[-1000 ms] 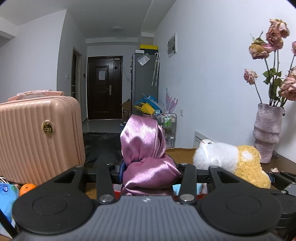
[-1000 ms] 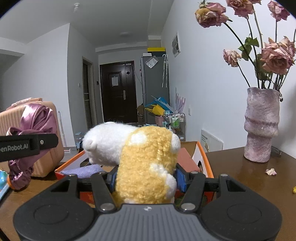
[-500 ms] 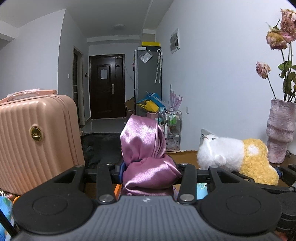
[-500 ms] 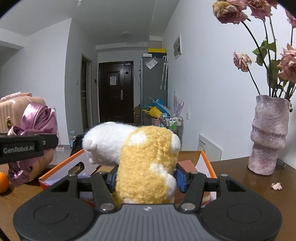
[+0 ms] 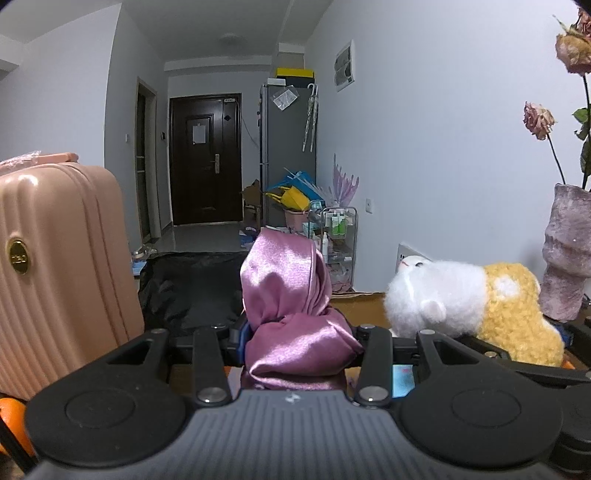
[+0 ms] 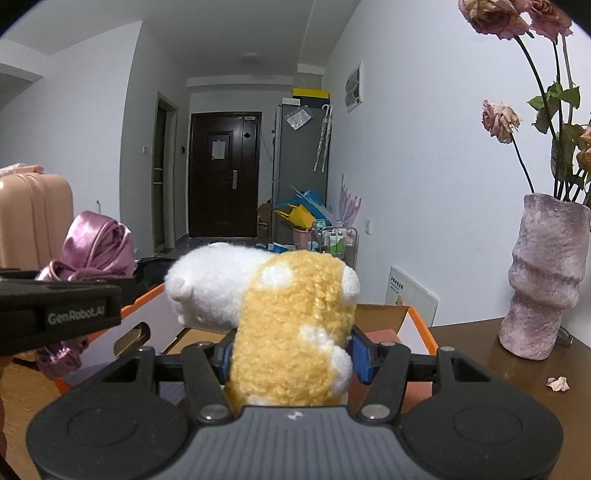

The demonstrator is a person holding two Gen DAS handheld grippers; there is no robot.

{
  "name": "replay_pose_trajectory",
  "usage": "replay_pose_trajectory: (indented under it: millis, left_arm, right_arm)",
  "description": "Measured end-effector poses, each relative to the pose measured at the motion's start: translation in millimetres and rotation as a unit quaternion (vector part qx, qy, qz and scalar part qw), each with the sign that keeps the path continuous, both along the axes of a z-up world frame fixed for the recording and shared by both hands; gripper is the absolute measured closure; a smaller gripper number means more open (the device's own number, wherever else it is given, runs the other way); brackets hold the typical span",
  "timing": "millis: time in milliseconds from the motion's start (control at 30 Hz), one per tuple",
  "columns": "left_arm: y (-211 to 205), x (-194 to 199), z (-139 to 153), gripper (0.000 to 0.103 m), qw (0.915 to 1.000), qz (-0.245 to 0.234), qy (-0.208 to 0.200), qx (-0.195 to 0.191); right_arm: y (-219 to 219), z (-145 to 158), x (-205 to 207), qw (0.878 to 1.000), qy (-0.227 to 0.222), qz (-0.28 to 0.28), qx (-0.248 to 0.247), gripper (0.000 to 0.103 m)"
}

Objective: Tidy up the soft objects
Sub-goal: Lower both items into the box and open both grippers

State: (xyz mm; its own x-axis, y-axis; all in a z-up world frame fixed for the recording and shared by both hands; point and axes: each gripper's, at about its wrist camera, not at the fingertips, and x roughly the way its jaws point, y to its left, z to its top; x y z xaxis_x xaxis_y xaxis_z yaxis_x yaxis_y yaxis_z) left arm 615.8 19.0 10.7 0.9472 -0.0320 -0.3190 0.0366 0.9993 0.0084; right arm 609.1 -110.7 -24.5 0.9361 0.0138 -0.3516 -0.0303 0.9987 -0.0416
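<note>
box (image 6: 419, 325) floor hidden behind plush toy (image 6: 291, 332), flowers (image 6: 517, 22) cut off at edge

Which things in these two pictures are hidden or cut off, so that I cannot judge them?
- Inside of the orange box, right wrist view: mostly hidden behind the plush toy.
- Table under the pink satin cloth, left wrist view: covered by the gripper body.
- Dried flowers, left wrist view: cut off by the edge.
- Print on the wall plate: too small.

suitcase (image 5: 55, 266) stands left, vase (image 6: 543, 280) right, open box (image 6: 413, 328) on the table (image 6: 517, 369) between.
</note>
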Motion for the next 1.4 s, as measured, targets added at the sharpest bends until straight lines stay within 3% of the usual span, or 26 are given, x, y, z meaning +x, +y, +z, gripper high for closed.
replay_pose_trajectory:
  millis: [700, 867, 933, 1000, 1100, 1400]
  left_arm:
    - [-1.3, 18.9, -22.8, 0.060, 0.9996, 0.012, 0.002, 0.026]
    - [-0.5, 16.8, -21.7, 0.042, 0.9997, 0.011, -0.002, 0.023]
    - [2.1, 16.1, -20.4, 0.016, 0.9998, 0.014, -0.003, 0.015]
    - [2.8, 11.6, -18.8, 0.002, 0.9992, 0.030, -0.020, 0.016]
    - [1.9, 7.6, -17.0, 0.000, 0.9991, 0.029, -0.029, 0.013]
    - [3.5, 10.1, -13.8, 0.000, 0.9992, 0.029, -0.025, 0.006]
  right_arm:
    - [7.9, -14.8, 22.2, 0.999, 0.021, -0.023, -0.008, 0.045]
    - [8.1, -15.5, 24.3, 0.999, 0.029, -0.033, -0.014, 0.032]
    - [6.4, -15.2, 24.3, 0.999, 0.032, -0.041, -0.011, 0.012]
    - [4.4, -13.8, 21.8, 0.998, 0.026, -0.049, -0.006, 0.006]
    - [4.4, -13.8, 19.5, 0.998, 0.021, -0.058, -0.008, 0.000]
    - [4.5, -14.4, 15.9, 0.998, 0.017, -0.058, -0.006, 0.000]
